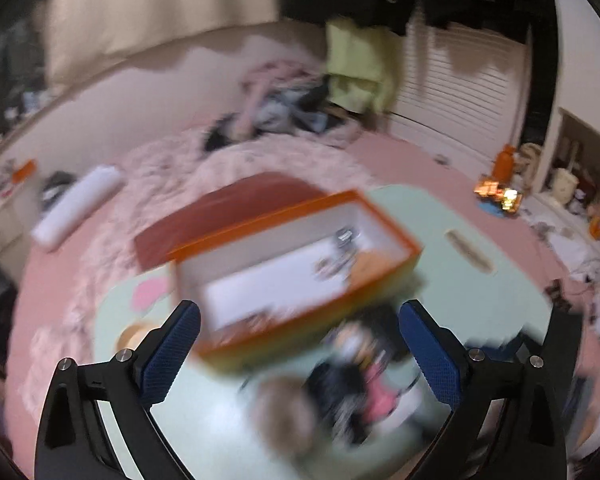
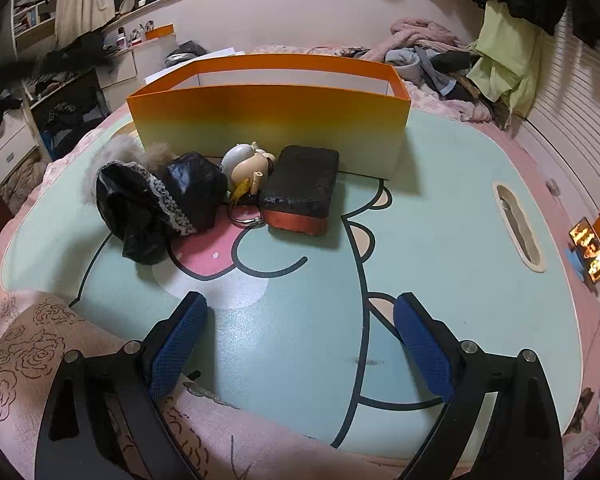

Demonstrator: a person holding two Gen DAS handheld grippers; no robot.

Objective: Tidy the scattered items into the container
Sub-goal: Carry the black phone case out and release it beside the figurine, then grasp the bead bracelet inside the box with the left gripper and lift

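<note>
- Left wrist view, heavily blurred: the left gripper [image 1: 300, 354] hangs above the pale green table top [image 1: 480, 300], its two black fingers with blue textured pads [image 1: 172, 354] spread wide and nothing between them.
- Under and ahead of the pads lies the orange cardboard box with a white inside [image 1: 296, 268], seen from above; a few small items rest on its floor near the far right end, too smeared to name.
- A dark red flat lid-like panel [image 1: 236, 216] lies just behind the box, on the pink bedding [image 1: 80, 260].
- Near the box's front wall, between the fingers, sits a blurred heap of dark and pink things [image 1: 356, 384] with a fuzzy beige shape beside it.
- Right wrist view, sharp: the right gripper [image 2: 300, 344] is wide open and empty over the green table top, which carries a cartoon face drawing.
- The orange box [image 2: 268, 120] stands upright at the far side of the table.
- Against its front wall, outside it, lie a black lace-trimmed fabric pouch with grey fur [image 2: 156, 200], a cream and grey figurine keychain with a metal ring [image 2: 248, 172], and a black rectangular case with a red-orange base [image 2: 300, 188].
- The keychain sits between pouch and case, touching both.
- A floral pink fabric [image 2: 32, 356] covers the lower left corner, beneath the left finger.
</note>
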